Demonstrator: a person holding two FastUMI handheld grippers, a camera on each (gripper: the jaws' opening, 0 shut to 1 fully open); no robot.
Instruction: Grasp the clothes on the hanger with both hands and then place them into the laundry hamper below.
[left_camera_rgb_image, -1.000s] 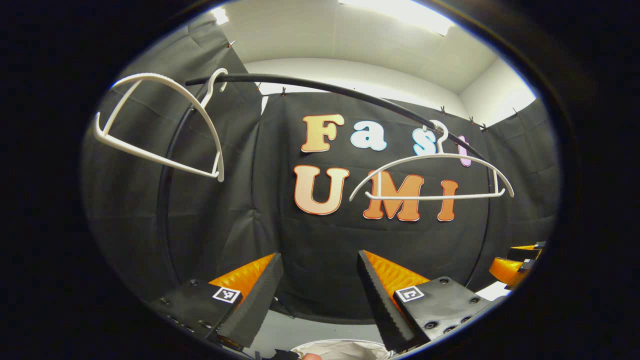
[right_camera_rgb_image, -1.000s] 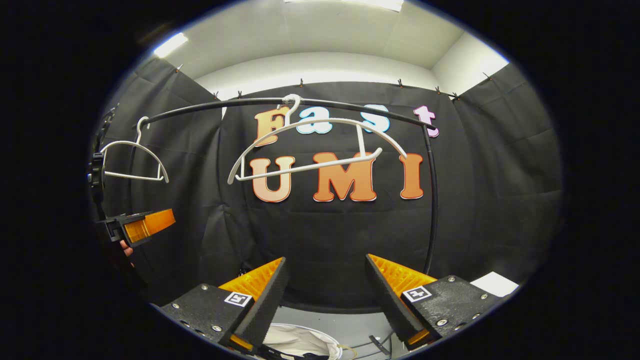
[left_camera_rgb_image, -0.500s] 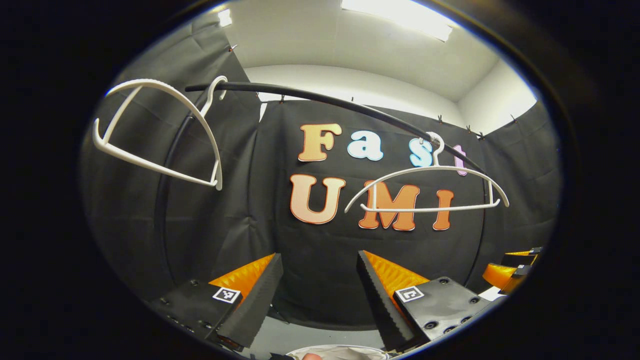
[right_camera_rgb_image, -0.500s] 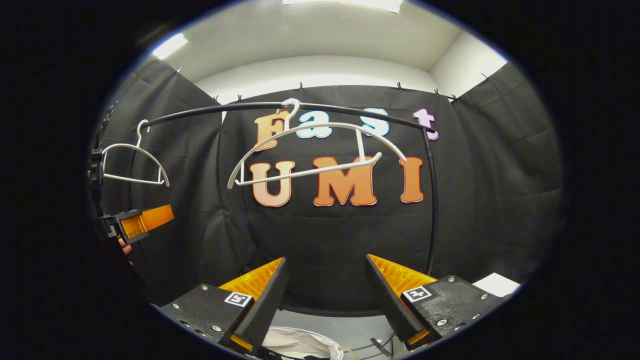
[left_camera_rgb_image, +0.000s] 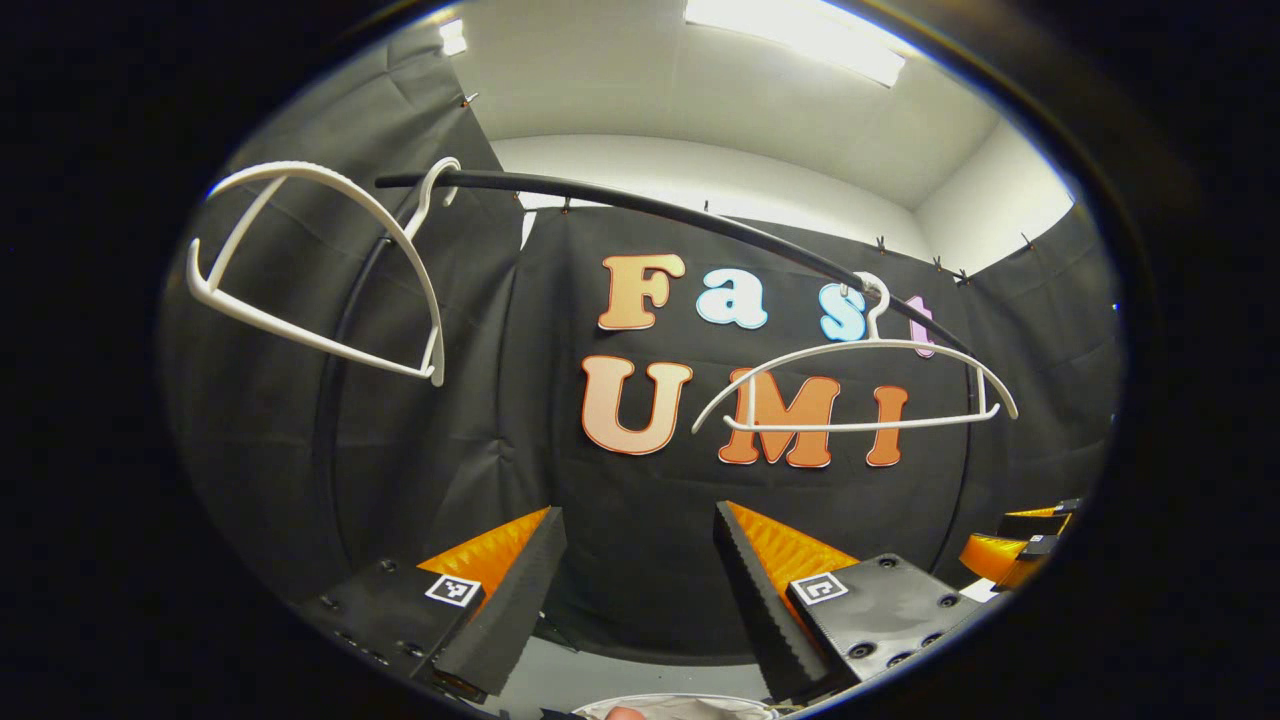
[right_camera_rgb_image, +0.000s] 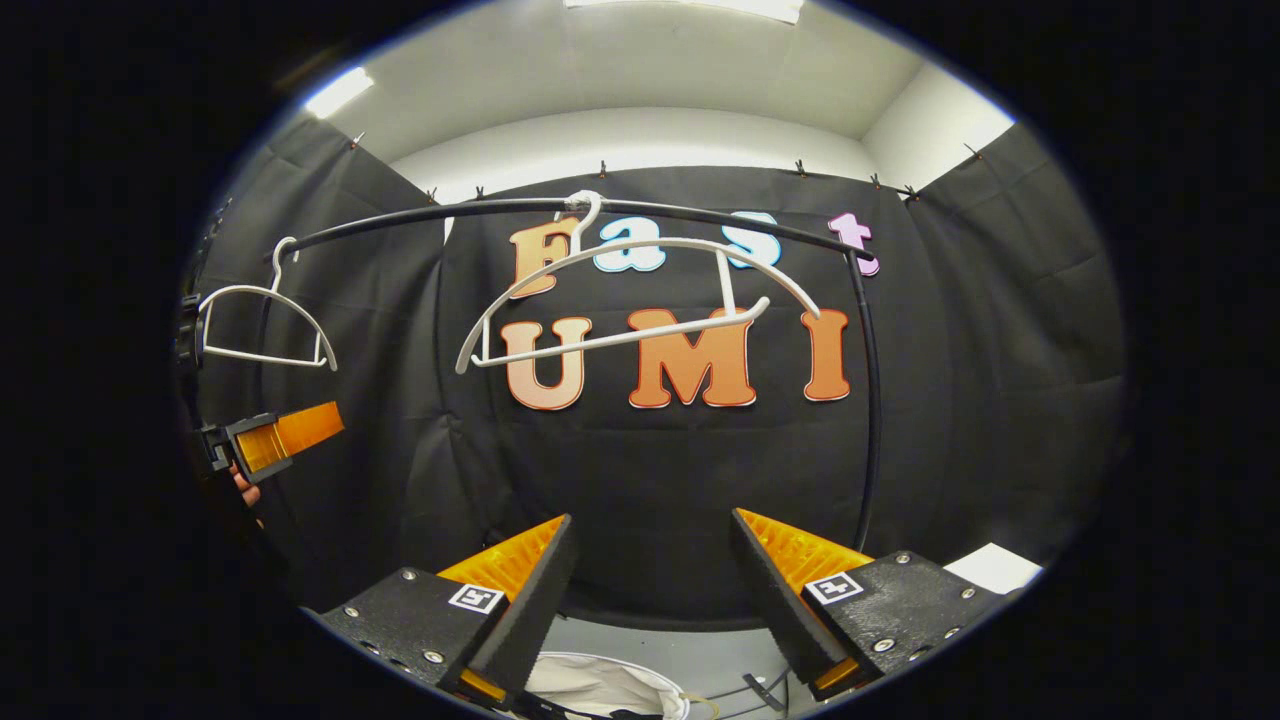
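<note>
Two bare white hangers hang on a black rail (left_camera_rgb_image: 640, 203): one high on the left (left_camera_rgb_image: 310, 332), one to the right (left_camera_rgb_image: 860, 429). My left gripper (left_camera_rgb_image: 637, 512) is open below them, holding nothing. In the right gripper view the same hangers show at the left (right_camera_rgb_image: 262, 356) and in the middle (right_camera_rgb_image: 620, 335). My right gripper (right_camera_rgb_image: 650, 518) is open too, with nothing between its fingers. White fabric (right_camera_rgb_image: 600, 685) lies low beneath it, and a strip of white fabric (left_camera_rgb_image: 690, 708) shows under the left gripper. I cannot make out the hamper's rim.
The left gripper (right_camera_rgb_image: 280, 438), held by a hand, shows at the left edge of the right gripper view. The right gripper (left_camera_rgb_image: 1010, 550) shows at the far right of the left gripper view. The rail's black upright (right_camera_rgb_image: 868, 400) stands right of the middle hanger. A white flat thing (right_camera_rgb_image: 990, 566) lies low right.
The left gripper has risen a little, so rail and hangers sit lower in its view. The right gripper has hardly moved. Both stay open.
</note>
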